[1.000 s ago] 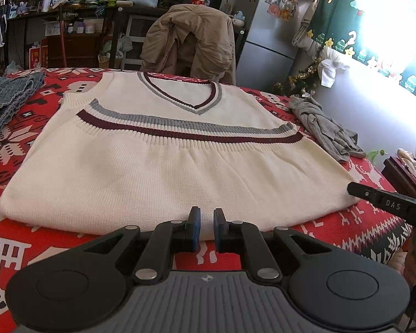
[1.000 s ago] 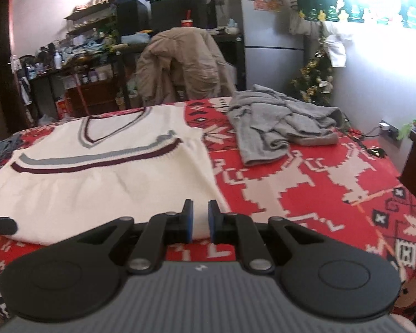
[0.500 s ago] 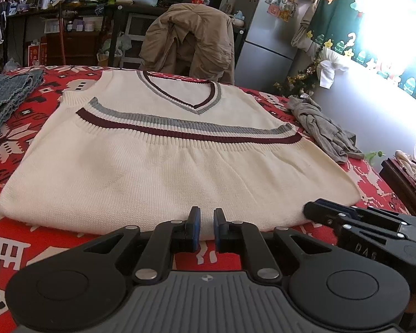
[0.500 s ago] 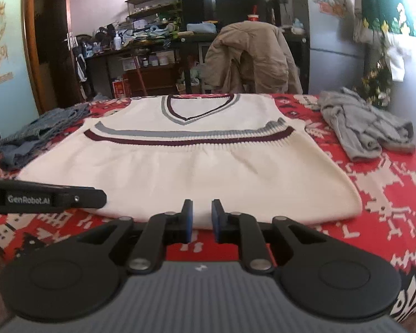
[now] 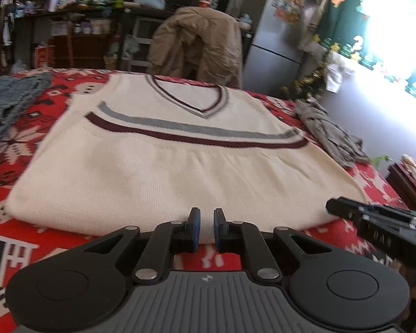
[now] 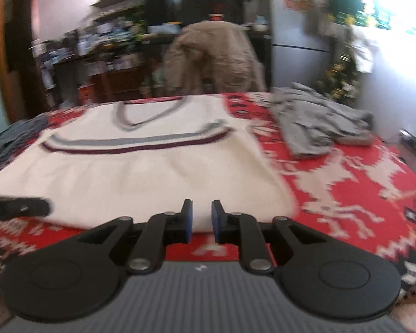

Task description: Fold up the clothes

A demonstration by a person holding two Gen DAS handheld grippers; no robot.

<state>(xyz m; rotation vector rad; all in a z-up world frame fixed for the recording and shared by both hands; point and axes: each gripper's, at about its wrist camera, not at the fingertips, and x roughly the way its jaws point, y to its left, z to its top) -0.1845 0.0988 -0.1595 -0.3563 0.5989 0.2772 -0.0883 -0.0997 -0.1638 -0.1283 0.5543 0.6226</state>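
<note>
Both pairs of fingers stand slightly apart and empty, the right gripper (image 6: 199, 219) having just widened its gap, the left gripper (image 5: 205, 229) beside it, both poised at the near hem of the vest (image 5: 163, 163). The vest lies flat, front up, on the red tabletop (image 6: 346, 188), apparently spread ready for a first fold, with a grey garment (image 6: 316, 122) waiting well apart.
</note>
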